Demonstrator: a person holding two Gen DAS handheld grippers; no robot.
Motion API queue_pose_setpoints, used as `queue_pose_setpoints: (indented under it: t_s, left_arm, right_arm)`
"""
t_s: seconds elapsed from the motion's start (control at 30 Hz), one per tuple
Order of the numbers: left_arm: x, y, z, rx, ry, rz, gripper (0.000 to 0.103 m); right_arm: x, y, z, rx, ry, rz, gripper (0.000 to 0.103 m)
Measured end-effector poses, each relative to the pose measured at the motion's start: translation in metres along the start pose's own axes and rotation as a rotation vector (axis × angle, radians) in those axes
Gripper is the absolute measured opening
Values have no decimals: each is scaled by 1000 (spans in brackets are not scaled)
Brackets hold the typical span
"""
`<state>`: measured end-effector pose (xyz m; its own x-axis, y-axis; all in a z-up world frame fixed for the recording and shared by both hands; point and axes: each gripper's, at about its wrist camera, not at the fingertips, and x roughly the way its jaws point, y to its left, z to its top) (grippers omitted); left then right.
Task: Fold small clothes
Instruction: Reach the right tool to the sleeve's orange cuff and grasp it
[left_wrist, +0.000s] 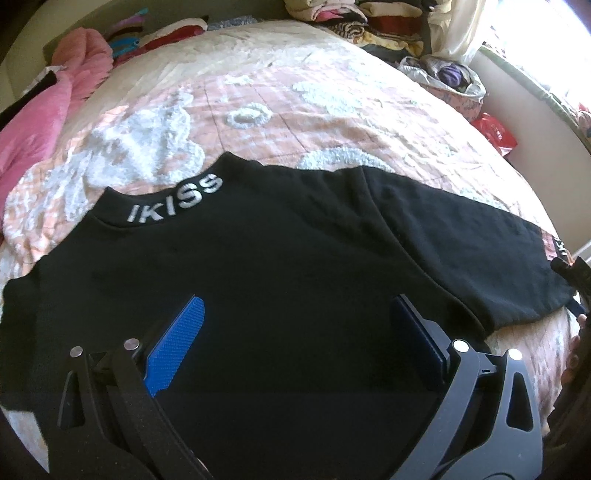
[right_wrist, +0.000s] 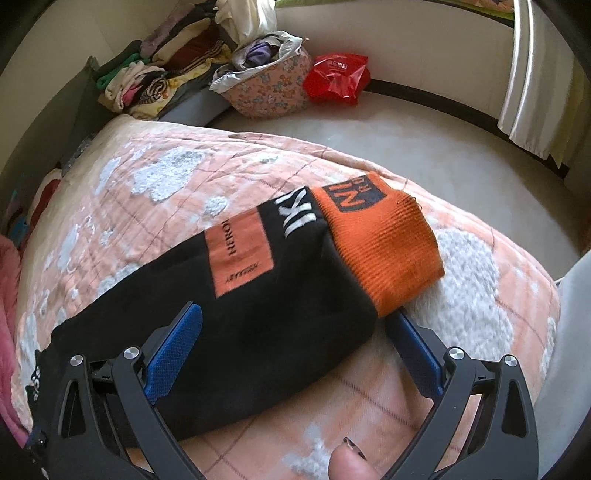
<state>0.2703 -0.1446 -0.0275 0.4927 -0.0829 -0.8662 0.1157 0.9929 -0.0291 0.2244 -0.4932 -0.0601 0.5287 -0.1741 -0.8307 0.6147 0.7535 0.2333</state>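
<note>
Black sweater (left_wrist: 258, 266) lying on quilt (left_wrist: 258, 110); left gripper (left_wrist: 295, 332) and right gripper (right_wrist: 295, 339) hovering above, jaws apart.

The black top's collar (left_wrist: 173, 201) reads "IKISS"; its sleeve (right_wrist: 258, 280) bears an orange patch (right_wrist: 238, 254) reading "HERO".

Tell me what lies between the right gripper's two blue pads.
In the right wrist view, the black sleeve of the sweater lies between the open jaws of the right gripper, with a strip of bare bedspread beside it; the orange cuff sits farther out.
</note>
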Motion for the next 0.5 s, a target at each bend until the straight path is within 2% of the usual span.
queue_pose_setpoints:
  t_s: [0.1,0.17,0.23,0.33,0.5]
  left_arm:
    - [3,4,1,-24,-19,-48,94]
    - [5,5,2,-32,-21,-43,94]
    - [5,7,2,-30,-18,-24,94]
    - [0,13,3,-35,-22,-29,94]
    - [-18,25,7,-33,-44,-43,94]
  right_arm:
    - [2,-2,2,-1,-10,14,94]
    - [0,-3,3,-5,-30,0,67]
    - [-2,-7,4,3,-53,13,55]
    - [-9,-11,4,20,-83,69,21]
    - [-46,6,0,-25,-174,183,18]
